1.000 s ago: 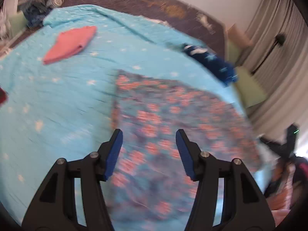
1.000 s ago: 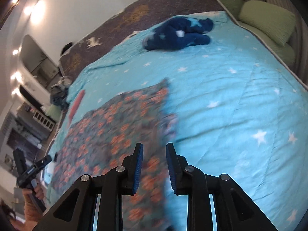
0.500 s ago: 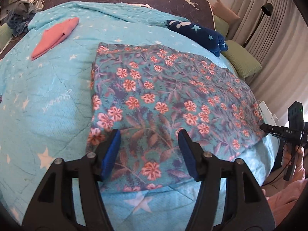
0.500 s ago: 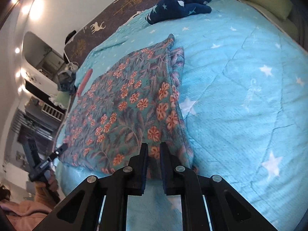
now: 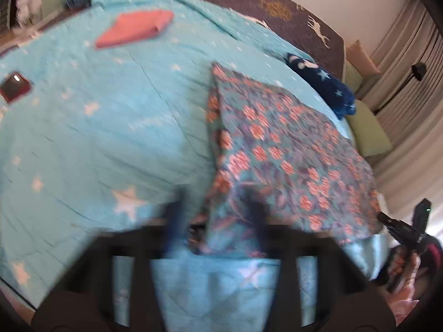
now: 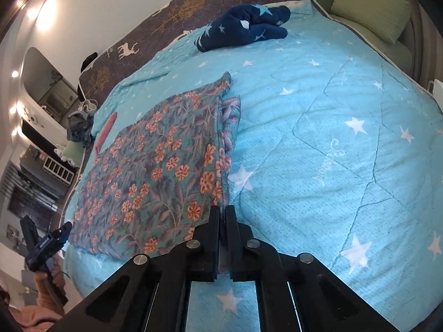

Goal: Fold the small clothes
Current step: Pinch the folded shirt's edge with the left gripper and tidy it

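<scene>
A floral cloth (image 5: 277,152) (image 6: 155,166) lies flat in a folded rectangle on the light blue star quilt (image 6: 332,138). My left gripper (image 5: 216,215) is blurred by motion at the cloth's near left corner. Its jaws are closing but still stand apart, with the corner between them. My right gripper (image 6: 222,213) sits at the near right corner, its jaws closing to a thin slit with the cloth's edge pinched between the pads. Each view shows the other gripper, held in a hand, at the bed's edge.
A folded pink cloth (image 5: 135,27) lies at the far left of the bed. A navy starred garment (image 6: 243,27) is bunched near the headboard. A small red-edged dark object (image 5: 13,87) lies at the left. Green pillows (image 6: 371,13) line the far right side.
My left gripper has dropped and shifted to the cloth's near left corner, and its view is now blurred. My right gripper's jaws have narrowed onto the cloth's edge.
</scene>
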{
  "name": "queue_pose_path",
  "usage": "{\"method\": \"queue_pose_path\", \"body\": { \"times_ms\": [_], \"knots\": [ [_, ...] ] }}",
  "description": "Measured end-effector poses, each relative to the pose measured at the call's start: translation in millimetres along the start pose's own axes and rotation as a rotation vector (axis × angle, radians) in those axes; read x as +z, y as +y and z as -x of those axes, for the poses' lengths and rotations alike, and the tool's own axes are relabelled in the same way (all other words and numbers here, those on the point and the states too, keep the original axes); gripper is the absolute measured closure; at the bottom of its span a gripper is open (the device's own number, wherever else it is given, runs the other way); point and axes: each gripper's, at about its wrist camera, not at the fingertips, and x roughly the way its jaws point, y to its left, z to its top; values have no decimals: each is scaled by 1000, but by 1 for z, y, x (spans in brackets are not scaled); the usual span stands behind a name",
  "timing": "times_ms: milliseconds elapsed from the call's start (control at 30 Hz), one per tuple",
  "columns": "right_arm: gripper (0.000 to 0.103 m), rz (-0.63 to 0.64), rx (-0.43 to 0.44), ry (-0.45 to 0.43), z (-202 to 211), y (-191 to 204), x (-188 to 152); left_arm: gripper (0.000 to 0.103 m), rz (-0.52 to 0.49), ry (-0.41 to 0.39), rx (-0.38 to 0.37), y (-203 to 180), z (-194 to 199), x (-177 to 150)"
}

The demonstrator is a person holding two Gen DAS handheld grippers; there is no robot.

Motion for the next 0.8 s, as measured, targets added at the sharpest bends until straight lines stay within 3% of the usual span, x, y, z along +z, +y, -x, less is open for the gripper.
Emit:
{"method": "queue_pose_path", "body": {
  "times_ms": [67,200,400,467,533,600,733,800],
  "knots": [
    [100,3,33,-25,10,4,0,98,21,-7,-20,0,4,0],
    [101,-18,73,-58,33,0,0,98,-34,-31,-38,-9,21,-2],
    [95,-66,-20,23,13,-21,-15,97,-6,22,2,10,11,-10],
    [88,-115,-9,27,11,-28,-17,92,3,18,-9,11,14,-12],
    [87,-121,-7,15,16,-28,-15,77,-13,14,-1,8,17,-12],
    [87,-79,-23,-23,25,-18,-11,67,-24,5,13,6,20,-12],
    [87,-6,38,-76,30,5,-3,65,-18,13,5,4,15,-13],
    [87,19,59,-40,16,14,-4,64,-32,36,38,4,7,-17]
  ]
}}
